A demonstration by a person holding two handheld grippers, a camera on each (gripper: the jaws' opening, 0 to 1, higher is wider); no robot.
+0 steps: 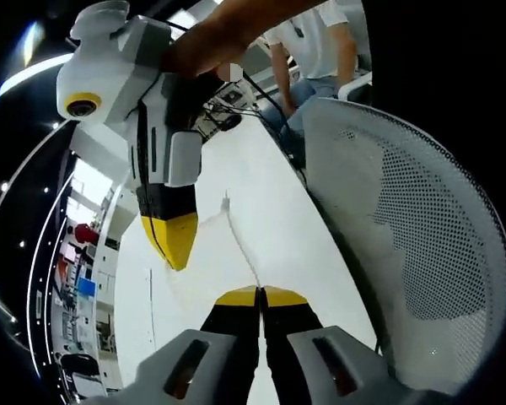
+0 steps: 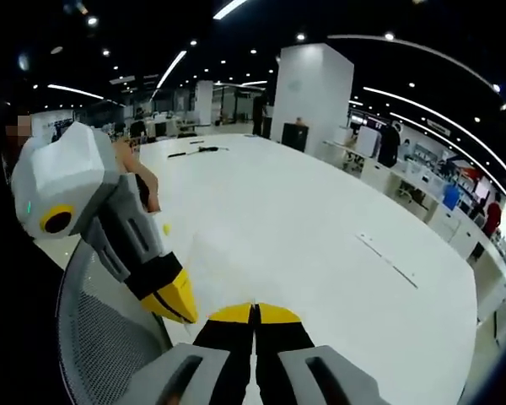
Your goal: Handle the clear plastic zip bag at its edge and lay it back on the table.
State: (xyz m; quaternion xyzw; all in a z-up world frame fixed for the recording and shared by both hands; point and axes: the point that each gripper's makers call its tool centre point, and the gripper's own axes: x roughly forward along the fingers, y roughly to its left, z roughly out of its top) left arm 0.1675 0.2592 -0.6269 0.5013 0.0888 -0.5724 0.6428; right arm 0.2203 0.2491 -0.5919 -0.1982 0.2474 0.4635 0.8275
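The clear plastic zip bag [image 1: 222,253] is faint against the white table [image 1: 266,160]. Its ridged edge runs as a thin line down into my left gripper [image 1: 259,293], which is shut on it. My right gripper [image 1: 177,250] comes in from the upper left, held by a hand, with its yellow tips together at the bag's other side. In the right gripper view my right gripper [image 2: 255,310] is shut, and the bag [image 2: 218,283] barely shows as a pale sheet. The left gripper [image 2: 179,305] is close on its left, above the table [image 2: 320,236].
A white mesh chair back [image 1: 405,245] stands close on the right, also at the lower left [image 2: 110,337]. Cables [image 1: 228,105] lie at the table's far end, where a person in a white shirt [image 1: 316,42] sits. A white pillar [image 2: 316,89] and desks stand beyond.
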